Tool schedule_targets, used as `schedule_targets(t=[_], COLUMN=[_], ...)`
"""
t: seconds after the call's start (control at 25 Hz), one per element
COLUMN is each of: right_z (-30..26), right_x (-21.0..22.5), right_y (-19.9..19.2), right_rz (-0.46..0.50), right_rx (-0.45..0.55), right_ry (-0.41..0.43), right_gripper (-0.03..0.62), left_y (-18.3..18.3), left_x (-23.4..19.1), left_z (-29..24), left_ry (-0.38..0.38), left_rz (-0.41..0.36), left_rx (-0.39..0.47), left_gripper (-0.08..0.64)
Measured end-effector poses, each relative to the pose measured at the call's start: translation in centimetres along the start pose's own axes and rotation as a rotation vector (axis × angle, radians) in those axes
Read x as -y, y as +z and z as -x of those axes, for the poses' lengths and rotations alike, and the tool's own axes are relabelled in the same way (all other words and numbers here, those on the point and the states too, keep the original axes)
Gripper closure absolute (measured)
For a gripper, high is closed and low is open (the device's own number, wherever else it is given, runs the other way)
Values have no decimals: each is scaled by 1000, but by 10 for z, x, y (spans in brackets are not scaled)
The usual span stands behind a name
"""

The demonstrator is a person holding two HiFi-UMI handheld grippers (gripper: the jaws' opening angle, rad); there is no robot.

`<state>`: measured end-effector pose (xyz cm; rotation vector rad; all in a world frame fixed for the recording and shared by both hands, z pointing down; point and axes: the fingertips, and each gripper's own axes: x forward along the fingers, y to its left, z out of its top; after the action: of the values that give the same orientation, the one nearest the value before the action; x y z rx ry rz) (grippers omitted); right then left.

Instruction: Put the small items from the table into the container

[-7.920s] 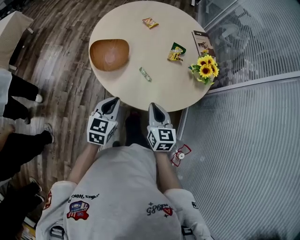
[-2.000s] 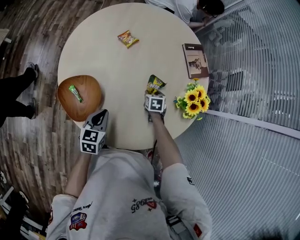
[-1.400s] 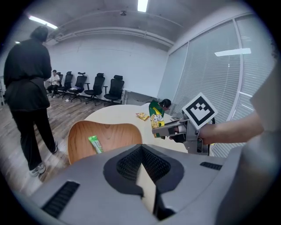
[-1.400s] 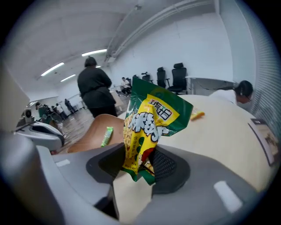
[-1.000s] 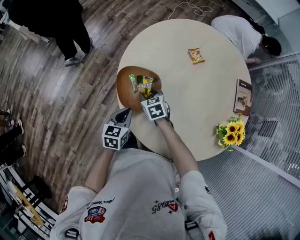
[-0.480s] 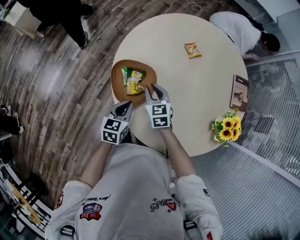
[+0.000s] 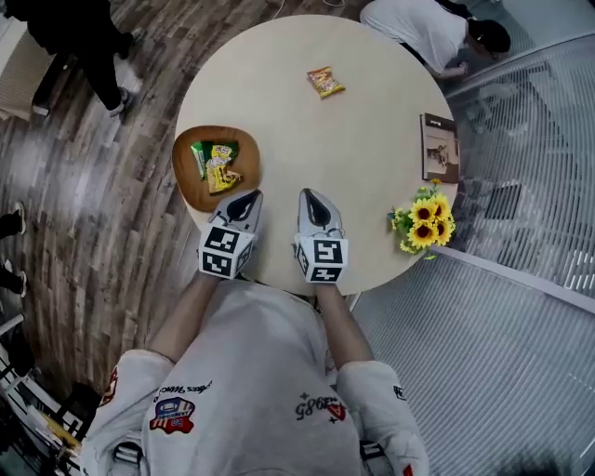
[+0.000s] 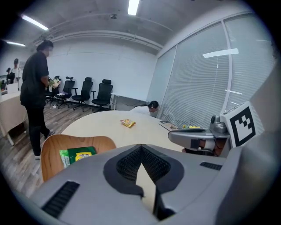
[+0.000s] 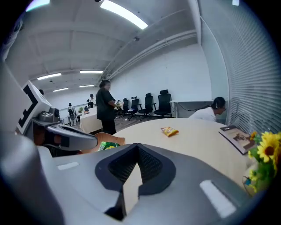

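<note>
Above the near edge of the round beige surface (image 7: 372,177): the left gripper (image 7: 247,198) and the right gripper (image 7: 310,196), side by side, apart from each other, both pointed away from the wearer's grey-shirted body. On the left gripper, jaws brought together at the tips, nothing between them. On the right gripper, jaws likewise closed and empty, only bare surface visible beyond the tips.

Just ahead and to the left of the left gripper, at the surface's left edge: a shallow brown wooden bowl (image 7: 186,186). Inside it, a green-and-yellow snack packet (image 7: 221,167) and, touching its left side, a slim green wrapped bar (image 7: 198,160). Left gripper's tip close beside the bowl's near right rim; contact or none, impossible to tell from above.

Far across the surface, alone and well apart from the bowl: an orange-yellow snack packet (image 7: 325,82), lying flat, not yet in the bowl.

At the right edge: a brown-covered booklet (image 7: 439,147), and nearer the wearer a bunch of yellow sunflowers (image 7: 423,218), off to the right gripper's side, not touching it.

Around the surface, on the wood-plank floor (image 7: 84,242): a person in dark clothes (image 7: 74,37) standing at the upper left, a person in a white top (image 7: 418,28) bent low at the far edge. In the left gripper view, black office chairs (image 8: 92,92) along the back wall.
</note>
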<state>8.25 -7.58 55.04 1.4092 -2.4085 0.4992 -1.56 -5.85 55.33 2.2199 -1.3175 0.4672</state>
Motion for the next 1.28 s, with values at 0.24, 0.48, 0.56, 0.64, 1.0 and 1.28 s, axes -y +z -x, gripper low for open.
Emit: schedule_targets(t=[0.24, 0.48, 0.56, 0.64, 1.0, 1.28], right_z=[26, 38, 38, 37, -10, -116], right_x=[22, 41, 46, 46, 68, 109], right_y=[-23, -32, -31, -32, -12, 48], right_rz=[-77, -108, -115, -123, -90, -2], right_rx=[-28, -23, -15, -16, -29, -5], right_ry=[-66, -116, -130, -134, -101, -70], right_gripper=[591, 591, 591, 591, 591, 591], left_y=[9, 5, 4, -1, 24, 63], left_x=[29, 52, 54, 55, 47, 13], left_z=[-27, -45, -48, -50, -68, -104], left_ry=[-68, -129, -141, -151, -137, -122], left_rz=[-35, -89, -101, -92, -61, -49], left_rx=[-6, -47, -58, -79, -46, -19], left_gripper=[555, 555, 555, 555, 555, 555])
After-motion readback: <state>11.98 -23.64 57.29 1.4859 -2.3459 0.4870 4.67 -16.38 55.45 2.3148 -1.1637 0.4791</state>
